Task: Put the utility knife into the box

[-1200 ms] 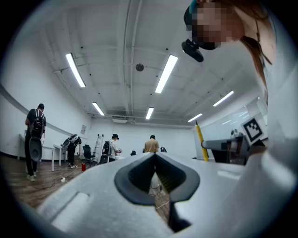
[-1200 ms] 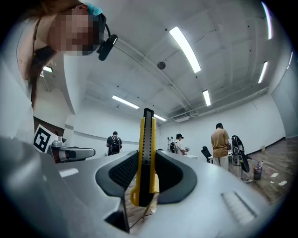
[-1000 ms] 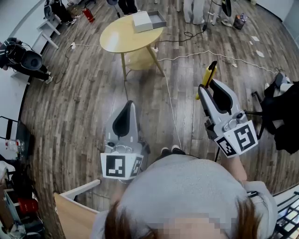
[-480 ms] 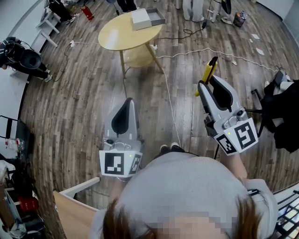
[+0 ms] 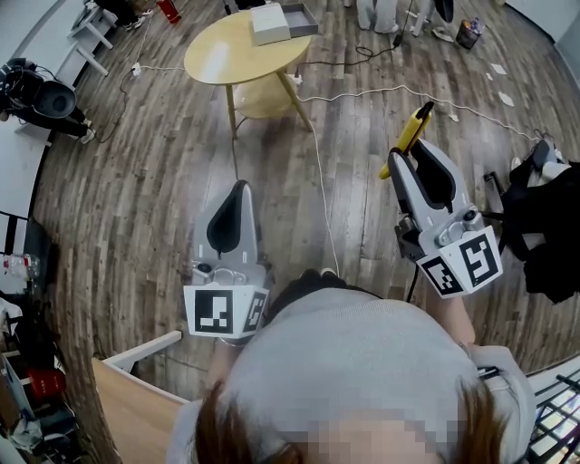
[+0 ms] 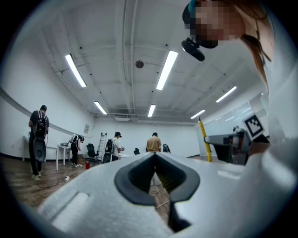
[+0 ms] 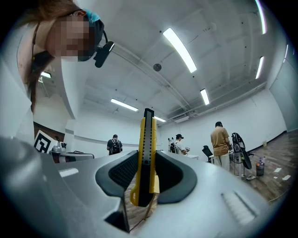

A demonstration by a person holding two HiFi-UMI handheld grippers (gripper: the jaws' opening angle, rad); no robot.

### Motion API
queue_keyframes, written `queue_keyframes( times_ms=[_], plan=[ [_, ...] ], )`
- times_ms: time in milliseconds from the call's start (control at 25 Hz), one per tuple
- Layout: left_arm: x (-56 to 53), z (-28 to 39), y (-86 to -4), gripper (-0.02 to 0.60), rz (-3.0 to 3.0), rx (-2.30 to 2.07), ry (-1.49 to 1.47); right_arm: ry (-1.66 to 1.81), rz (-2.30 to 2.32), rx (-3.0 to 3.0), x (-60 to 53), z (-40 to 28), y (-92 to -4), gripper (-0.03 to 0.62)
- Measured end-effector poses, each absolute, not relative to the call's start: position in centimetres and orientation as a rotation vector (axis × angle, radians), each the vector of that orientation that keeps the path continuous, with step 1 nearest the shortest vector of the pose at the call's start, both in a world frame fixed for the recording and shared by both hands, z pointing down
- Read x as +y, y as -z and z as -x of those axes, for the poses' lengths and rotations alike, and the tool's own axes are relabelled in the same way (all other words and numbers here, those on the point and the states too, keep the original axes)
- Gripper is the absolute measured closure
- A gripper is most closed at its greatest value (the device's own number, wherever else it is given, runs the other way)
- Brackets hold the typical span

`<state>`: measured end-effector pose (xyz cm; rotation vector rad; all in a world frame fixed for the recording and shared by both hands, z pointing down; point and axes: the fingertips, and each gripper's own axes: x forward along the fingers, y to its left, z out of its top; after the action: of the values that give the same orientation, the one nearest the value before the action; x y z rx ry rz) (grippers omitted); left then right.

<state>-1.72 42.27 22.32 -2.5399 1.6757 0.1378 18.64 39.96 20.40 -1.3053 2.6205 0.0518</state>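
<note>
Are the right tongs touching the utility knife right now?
Touching. The right gripper view shows the right tongs' pads pressed against both sides of the utility knife.

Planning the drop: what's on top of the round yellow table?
A white box and a grey tray-like piece sit at the table's far edge. Whether anything lies inside them is too small to tell.
</note>
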Motion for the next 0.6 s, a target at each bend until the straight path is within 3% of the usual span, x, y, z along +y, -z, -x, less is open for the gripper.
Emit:
queue_keyframes(
  times_ms=[600],
  plan=[
    [38.9,2.3,-23.7,0.58,2.504,1.767,-0.1,-0.004,1.255,2.676,35.6,-18.5,-22.2,0.473]
  ],
)
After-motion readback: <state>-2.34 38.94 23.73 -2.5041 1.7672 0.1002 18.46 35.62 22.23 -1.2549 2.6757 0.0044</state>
